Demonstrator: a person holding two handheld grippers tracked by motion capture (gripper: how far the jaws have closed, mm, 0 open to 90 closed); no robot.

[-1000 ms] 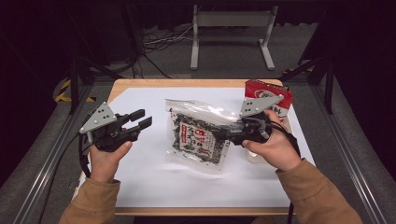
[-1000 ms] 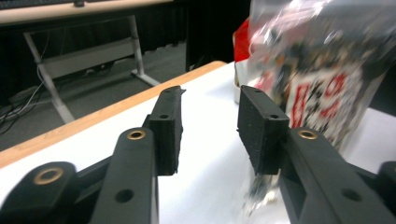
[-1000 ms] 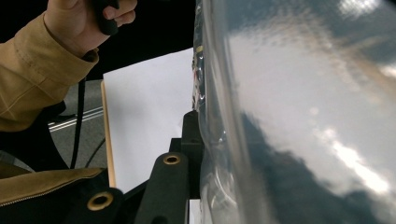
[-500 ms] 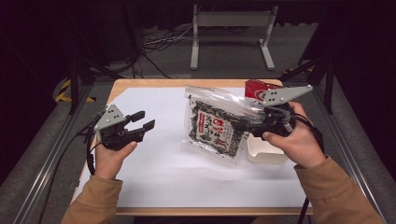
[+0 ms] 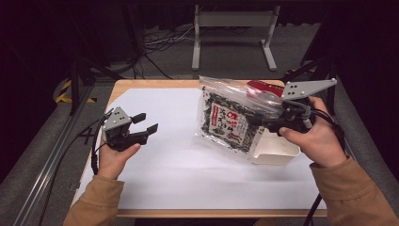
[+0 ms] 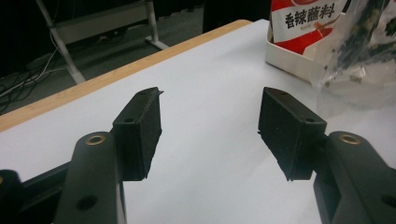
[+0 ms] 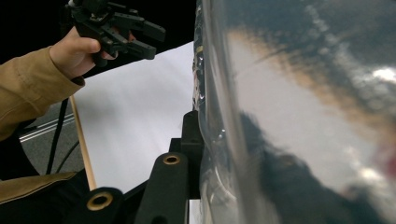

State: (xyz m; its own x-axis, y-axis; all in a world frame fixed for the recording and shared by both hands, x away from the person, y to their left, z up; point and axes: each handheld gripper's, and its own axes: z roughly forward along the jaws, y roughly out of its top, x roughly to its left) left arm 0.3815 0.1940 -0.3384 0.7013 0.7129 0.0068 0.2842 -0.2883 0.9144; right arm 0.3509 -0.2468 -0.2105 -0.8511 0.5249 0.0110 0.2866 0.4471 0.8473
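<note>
1. At the desk's (image 5: 141, 87) three o'clock side, the right gripper (image 5: 268, 120) is holding a crinkly clear plastic bag (image 5: 230, 123) of dark dried flakes with a red-and-white label, its jaws clamped on the bag's edge.
2. The bag is hanging tilted in the air, its lower part lying over the rim of a white rectangular tray (image 5: 277, 149).
3. In the right gripper view, glossy film (image 7: 299, 112) is pressing against the one black jaw that shows.
4. A red packet (image 6: 306, 21) with white characters is standing in the tray, behind the bag.
5. At nine o'clock, the left gripper (image 5: 147, 123) is hovering over the smooth white sheet (image 5: 188, 169) covering the wooden desk, its jaws standing apart with their matte, foam-like pads (image 6: 142, 133) facing each other and nothing between them.
</note>
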